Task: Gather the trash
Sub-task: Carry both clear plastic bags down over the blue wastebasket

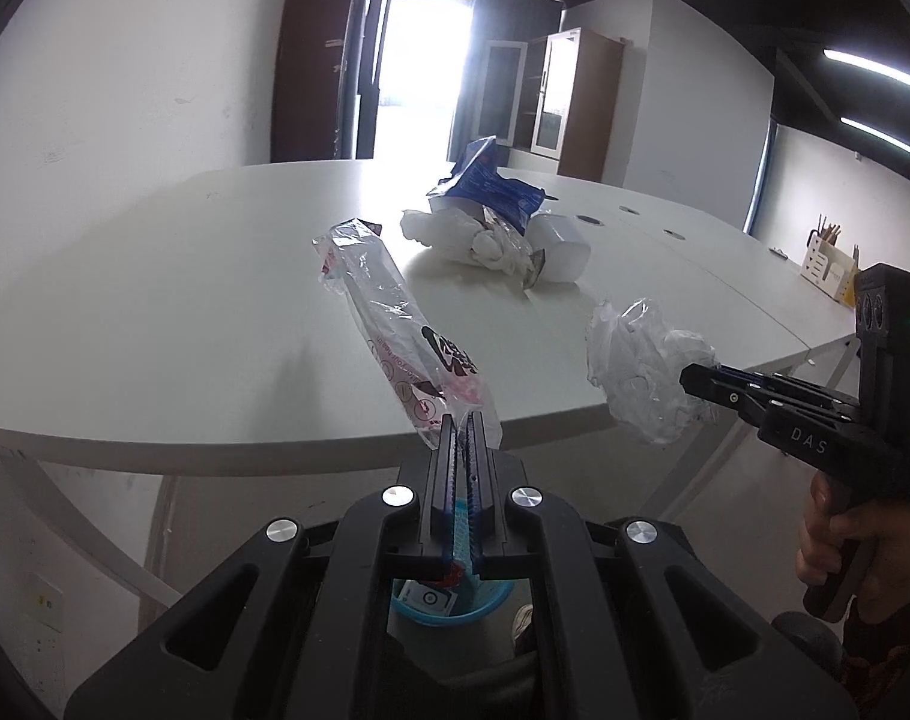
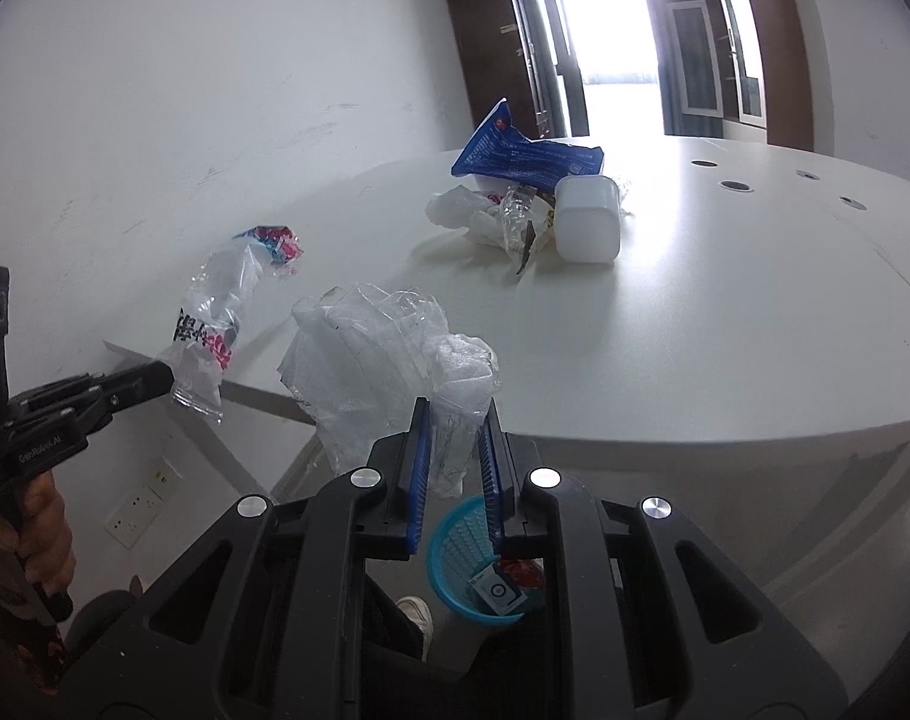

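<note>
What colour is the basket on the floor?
Light blue basket. It shows best in the right wrist view.

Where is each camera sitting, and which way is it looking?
Left wrist: rides the left tool, looks forward over the white table; it pinches a printed wrapper; the right tool shows too.
Right wrist: rides the right tool, faces the same table; it grips crumpled clear plastic.
Both see the trash pile and blue bin.

White table [image 1: 155, 312], white walls [image 1: 125, 72], bright backlit doorway [image 1: 422, 60].
</note>
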Motion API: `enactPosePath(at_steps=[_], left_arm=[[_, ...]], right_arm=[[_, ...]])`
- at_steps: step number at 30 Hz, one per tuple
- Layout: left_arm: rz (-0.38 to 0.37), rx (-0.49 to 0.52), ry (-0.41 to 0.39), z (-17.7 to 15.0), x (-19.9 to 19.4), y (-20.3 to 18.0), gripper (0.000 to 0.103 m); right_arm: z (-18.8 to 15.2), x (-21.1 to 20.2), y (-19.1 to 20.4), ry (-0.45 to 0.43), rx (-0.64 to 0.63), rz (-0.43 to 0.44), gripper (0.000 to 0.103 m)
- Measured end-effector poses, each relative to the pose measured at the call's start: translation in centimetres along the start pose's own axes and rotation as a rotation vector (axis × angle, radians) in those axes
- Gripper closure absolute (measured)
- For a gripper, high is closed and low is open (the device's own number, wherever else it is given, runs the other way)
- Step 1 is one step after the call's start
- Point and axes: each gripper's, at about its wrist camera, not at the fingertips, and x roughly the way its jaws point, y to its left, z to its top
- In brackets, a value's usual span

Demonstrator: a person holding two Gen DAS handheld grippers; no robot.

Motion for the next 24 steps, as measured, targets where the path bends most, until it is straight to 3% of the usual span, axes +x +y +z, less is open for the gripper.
enactPosePath(at_steps=[6,9,13,18,24], left_arm=[[-0.061,0.070,0.001,-2.1,-3.2,-1.3,0.101],[-0.120,0.101,0.027,-3.6,-4.2,-1.8,0.101],[-0.088,0.131,0.105,-5.5,-5.2,-2.0,0.101],[-0.097,0.170,0.161,-7.2,-6.5,-2.6,0.101],[-0.123,0.175,0.268,-10.0,-5.2,-3.6,0.101]], right_arm=[[-3.5,-1.8,-0.4,0.048,0.001,-0.007,0.088],[-5.1,-2.1,-0.8,0.082,0.029,0.032,0.088],[-7.2,-2.2,-0.4,0.122,0.004,0.036,0.088],[-9.1,-1.6,0.3,0.173,-0.034,0.038,0.088],[-10.9,0.0,1.2,0.226,-0.050,0.030,0.088]])
